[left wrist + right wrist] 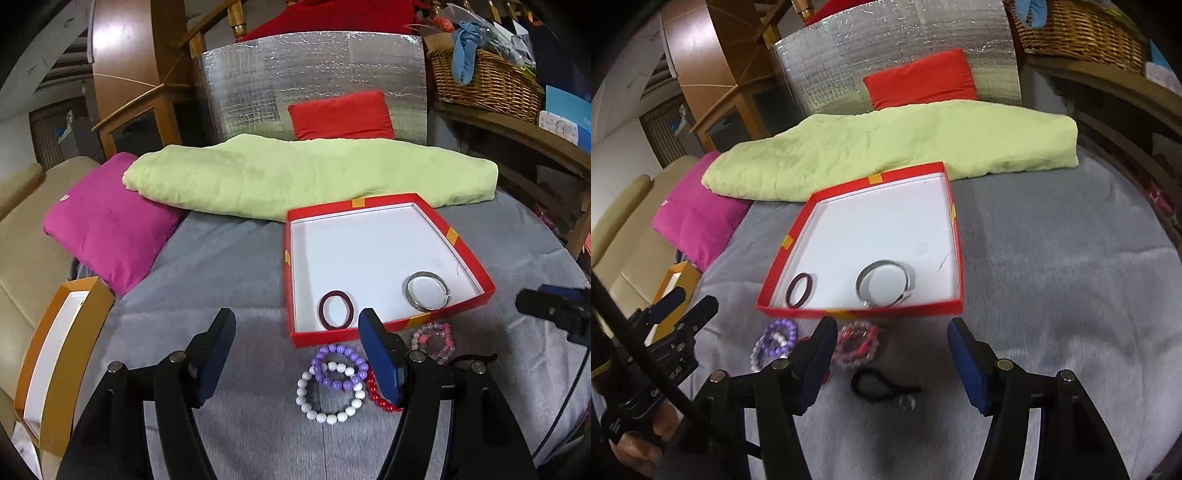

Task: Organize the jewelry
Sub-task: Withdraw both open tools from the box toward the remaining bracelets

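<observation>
A red box (463, 246) (955, 236) with a white inside holds a dark red bangle (335, 309) (800, 290) and a silver bangle (427, 290) (884, 283). In front of it on the grey cloth lie a white bead bracelet (330, 393), a purple one (339, 367) (781, 334), a red one (380, 397) and a pink one (433, 339) (857, 343). A black cord piece (877, 386) lies nearer. My left gripper (297, 354) is open and empty above the beads. My right gripper (892, 360) is open and empty above the pink bracelet and cord.
A green folded blanket (306, 173) and a magenta pillow (107, 221) lie behind the box. An orange box (55, 365) sits at the left edge. A wicker basket (487, 81) stands at the back right. A foil panel (314, 74) rises behind.
</observation>
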Action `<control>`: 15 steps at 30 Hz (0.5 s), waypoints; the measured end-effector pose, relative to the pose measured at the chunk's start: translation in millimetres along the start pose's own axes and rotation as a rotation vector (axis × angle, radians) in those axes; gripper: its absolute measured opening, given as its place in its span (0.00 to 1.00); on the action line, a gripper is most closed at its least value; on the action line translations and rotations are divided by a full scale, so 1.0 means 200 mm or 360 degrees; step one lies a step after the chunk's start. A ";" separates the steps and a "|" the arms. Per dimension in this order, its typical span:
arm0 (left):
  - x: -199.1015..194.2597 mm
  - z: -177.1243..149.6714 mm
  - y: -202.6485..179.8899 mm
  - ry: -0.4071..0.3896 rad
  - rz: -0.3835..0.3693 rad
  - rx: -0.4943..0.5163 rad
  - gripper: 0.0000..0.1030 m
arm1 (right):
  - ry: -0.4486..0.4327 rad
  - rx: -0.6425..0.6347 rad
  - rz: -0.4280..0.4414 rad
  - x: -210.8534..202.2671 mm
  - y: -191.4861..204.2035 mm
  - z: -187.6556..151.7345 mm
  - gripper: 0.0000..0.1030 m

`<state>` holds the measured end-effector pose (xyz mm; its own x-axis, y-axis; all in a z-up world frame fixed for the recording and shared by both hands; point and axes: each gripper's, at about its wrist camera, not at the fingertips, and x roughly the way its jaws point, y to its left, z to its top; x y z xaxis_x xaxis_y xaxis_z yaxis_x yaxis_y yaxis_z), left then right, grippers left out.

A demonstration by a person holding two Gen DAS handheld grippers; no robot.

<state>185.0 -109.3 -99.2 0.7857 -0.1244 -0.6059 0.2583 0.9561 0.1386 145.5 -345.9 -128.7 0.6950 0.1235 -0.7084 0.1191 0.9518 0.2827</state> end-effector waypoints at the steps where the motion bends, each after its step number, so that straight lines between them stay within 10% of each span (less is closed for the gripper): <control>1: -0.01 -0.01 0.00 0.0000 0.0004 -0.0003 0.68 | 0.0004 0.0000 0.0002 -0.01 0.00 -0.02 0.63; 15: 0.13 -0.10 0.01 0.0134 -0.0015 0.0088 0.71 | 0.0210 0.0110 0.0084 0.12 -0.03 -0.07 0.54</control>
<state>194.4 -105.2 -129.3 0.7338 -0.1081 -0.6707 0.2977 0.9386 0.1745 150.5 -344.6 -156.7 0.6026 0.2128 -0.7691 0.1369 0.9219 0.3624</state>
